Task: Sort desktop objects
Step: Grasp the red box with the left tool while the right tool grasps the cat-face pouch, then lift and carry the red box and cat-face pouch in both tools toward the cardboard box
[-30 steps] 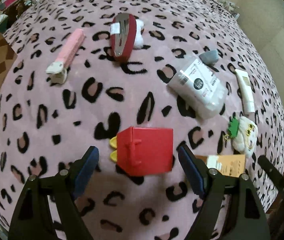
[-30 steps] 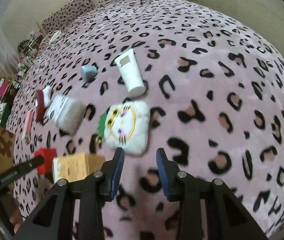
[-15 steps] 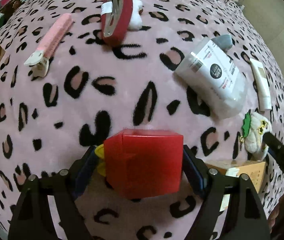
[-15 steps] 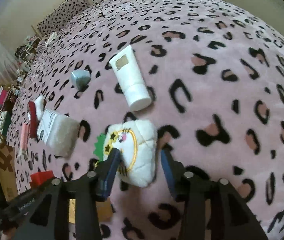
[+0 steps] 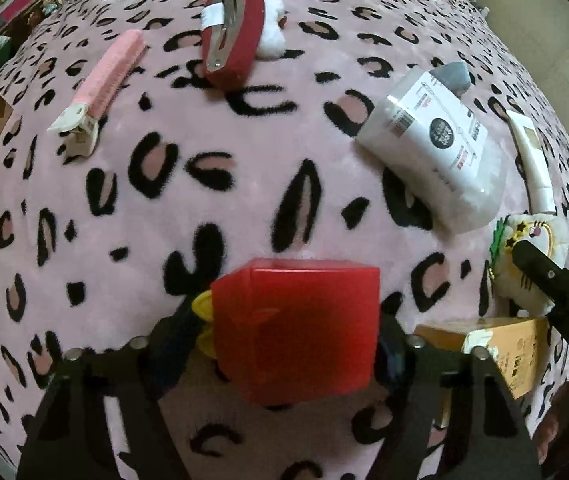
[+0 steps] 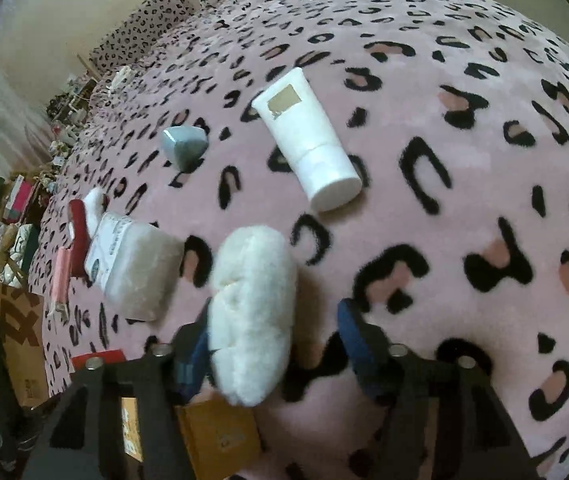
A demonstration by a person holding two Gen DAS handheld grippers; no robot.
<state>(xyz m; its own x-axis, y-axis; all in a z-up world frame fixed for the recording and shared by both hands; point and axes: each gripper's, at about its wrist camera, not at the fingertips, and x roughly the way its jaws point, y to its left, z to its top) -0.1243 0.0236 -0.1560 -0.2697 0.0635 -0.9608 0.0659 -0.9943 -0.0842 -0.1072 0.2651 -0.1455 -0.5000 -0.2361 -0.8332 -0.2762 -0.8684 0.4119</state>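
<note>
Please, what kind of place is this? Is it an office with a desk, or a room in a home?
Most likely a bedroom at home, not an office. The things lie on a pink leopard blanket that looks like a bed cover, with matching pillows at the far end and household clutter beside it.

I see a red box sitting upright on the leopard blanket. A white plush pouch stands on edge near it.

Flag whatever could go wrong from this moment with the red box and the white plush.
The left hand-held gripper is closing on the red box; its yellow tab beside one finger could get pinched. The white plush leans on one finger of the opening right hand-held gripper, clear of the other, so it may slip.
</note>
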